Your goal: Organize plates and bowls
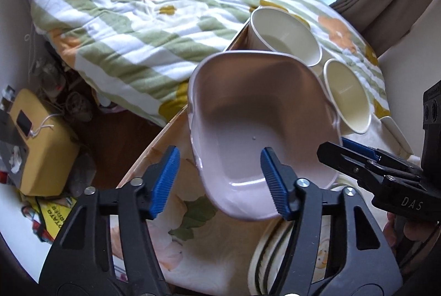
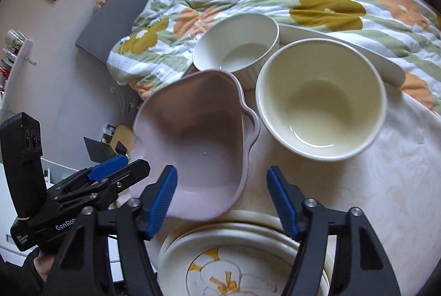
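The pink dish (image 1: 248, 130) is sitting tilted in the middle of the frame. Its near end looks like it's riding up on the plates (image 2: 220, 254) at the bottom, which is probably why it's leaning like that. The 2 cream bowls (image 2: 322, 108) (image 2: 237, 48) are sitting upright just behind it toward the upper right, all on the table (image 2: 386, 185).

The left gripper (image 1: 220, 180) is gaping wide and straddling the dish's left wall. 1 finger (image 1: 275, 185) is reaching down inside the dish and the other is hanging outside over the cloth. It's not clamping anything, and I can't tell if the pads are even touching.

The right gripper (image 2: 223, 197) is doing the same on the opposite wall, spread wide and pinching nothing. My guess is they're lining up to grab the dish by its rim and settle it properly, maybe onto the plates. It could slide off while nobody's gripping it.
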The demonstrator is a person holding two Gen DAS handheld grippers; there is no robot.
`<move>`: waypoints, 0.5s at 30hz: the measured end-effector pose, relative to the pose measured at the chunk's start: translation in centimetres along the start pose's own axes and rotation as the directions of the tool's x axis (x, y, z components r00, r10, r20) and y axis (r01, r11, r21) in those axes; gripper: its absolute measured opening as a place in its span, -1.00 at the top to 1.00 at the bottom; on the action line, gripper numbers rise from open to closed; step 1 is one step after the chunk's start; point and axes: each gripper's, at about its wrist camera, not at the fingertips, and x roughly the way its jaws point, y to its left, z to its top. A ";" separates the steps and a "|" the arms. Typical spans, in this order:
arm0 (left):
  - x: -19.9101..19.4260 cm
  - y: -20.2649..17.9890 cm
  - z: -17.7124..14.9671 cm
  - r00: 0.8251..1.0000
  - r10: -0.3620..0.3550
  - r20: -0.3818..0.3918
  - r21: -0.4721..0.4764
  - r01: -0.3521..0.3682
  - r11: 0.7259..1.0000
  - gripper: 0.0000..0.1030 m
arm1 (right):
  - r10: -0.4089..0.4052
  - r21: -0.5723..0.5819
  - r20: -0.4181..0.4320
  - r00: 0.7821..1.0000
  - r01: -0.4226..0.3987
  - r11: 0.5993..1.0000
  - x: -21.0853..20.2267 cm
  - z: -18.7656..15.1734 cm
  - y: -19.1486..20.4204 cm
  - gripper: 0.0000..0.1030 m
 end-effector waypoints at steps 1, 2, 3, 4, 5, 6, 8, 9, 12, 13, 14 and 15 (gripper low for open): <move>0.5 0.1 0.1 1.000 0.002 -0.009 -0.002 -0.002 1.000 -0.02 | 0.000 0.003 -0.003 1.000 0.000 1.000 0.3 0.2 -0.1 -0.12; 0.9 0.3 0.3 1.000 0.002 -0.015 -0.004 -0.002 1.000 0.01 | 0.000 0.009 -0.005 1.000 0.000 1.000 0.6 0.3 -0.3 -0.10; 1.2 0.4 0.5 1.000 0.000 -0.020 -0.006 0.000 1.000 0.03 | -0.003 0.014 -0.006 1.000 0.003 1.000 0.9 0.5 -0.3 -0.04; 1.5 0.5 0.6 1.000 0.002 -0.025 -0.007 -0.002 1.000 0.08 | -0.006 0.015 -0.007 1.000 0.006 1.000 1.2 0.7 -0.4 0.00; 1.7 0.6 0.8 1.000 0.003 -0.028 -0.006 -0.003 1.000 0.18 | -0.009 0.016 -0.009 1.000 0.009 1.000 1.4 0.8 -0.5 0.07; 1.9 0.6 0.9 0.999 0.003 -0.033 -0.005 -0.004 1.000 0.24 | -0.012 0.016 -0.011 1.000 0.012 1.000 1.7 1.0 -0.5 0.17; 2.4 0.7 1.2 0.999 0.010 -0.046 -0.002 -0.010 1.000 0.57 | -0.018 0.017 -0.010 1.000 0.018 1.000 2.0 1.2 -0.6 0.40; 2.7 0.7 1.2 0.998 0.017 -0.058 -0.002 -0.017 1.000 0.64 | -0.025 0.015 -0.008 1.000 0.025 1.000 2.1 1.3 -0.6 0.47; 2.9 0.9 1.3 0.998 0.019 -0.063 -0.004 -0.020 1.000 0.71 | -0.068 -0.003 0.001 0.998 0.068 0.998 2.2 1.4 -0.4 0.69; 2.8 1.0 1.3 0.998 0.019 -0.059 -0.006 -0.019 1.000 0.74 | -0.067 -0.004 0.000 0.998 0.067 0.998 2.2 1.4 -0.4 0.70; 2.8 1.0 1.4 0.998 0.016 -0.057 -0.004 -0.016 1.000 0.74 | -0.065 -0.001 -0.001 0.998 0.065 0.998 2.1 1.4 -0.5 0.71; 2.7 1.0 1.5 0.998 0.015 -0.054 0.002 -0.015 1.000 0.74 | -0.064 0.001 -0.001 0.998 0.064 0.998 2.2 1.4 -0.6 0.72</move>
